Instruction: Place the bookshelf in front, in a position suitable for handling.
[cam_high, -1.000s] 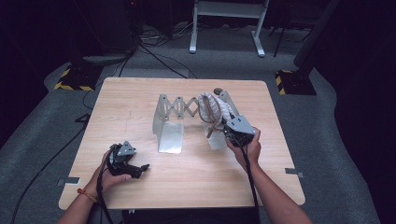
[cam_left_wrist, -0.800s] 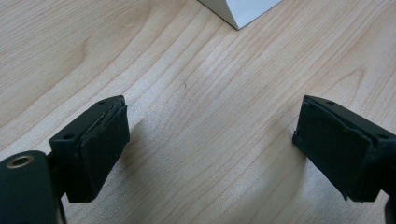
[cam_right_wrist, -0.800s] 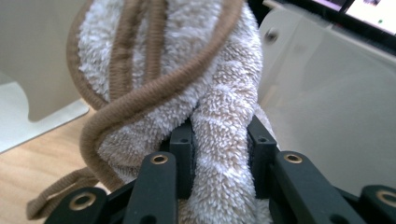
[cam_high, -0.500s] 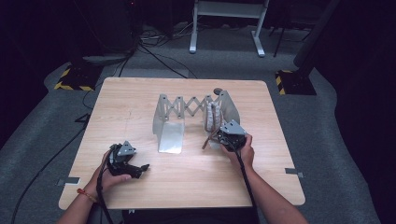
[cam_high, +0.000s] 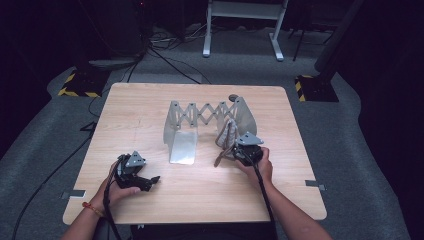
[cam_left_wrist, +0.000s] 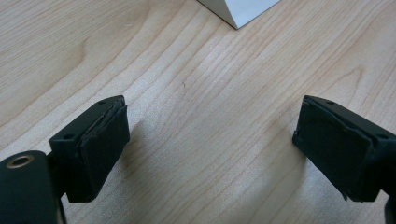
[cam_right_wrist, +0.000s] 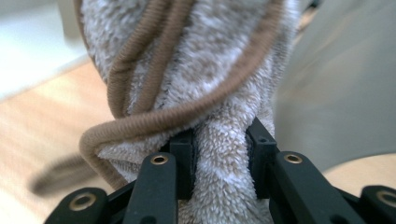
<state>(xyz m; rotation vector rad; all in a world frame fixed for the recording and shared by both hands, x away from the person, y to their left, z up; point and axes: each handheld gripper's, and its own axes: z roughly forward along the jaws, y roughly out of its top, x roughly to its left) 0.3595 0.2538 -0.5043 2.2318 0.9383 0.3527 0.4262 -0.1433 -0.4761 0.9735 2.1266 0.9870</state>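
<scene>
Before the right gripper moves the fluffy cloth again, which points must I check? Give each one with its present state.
1. Right gripper pinches the fluffy cloth: ok.
2. Brown cord free of the jaws: cannot tell, it loops close beside one.
3. Cloth clear of the grey accordion rack: not ok, it hangs against the rack's right end.
4. Left gripper open and holding nothing: ok.
5. Left gripper away from the rack: ok, near the table front.
</scene>
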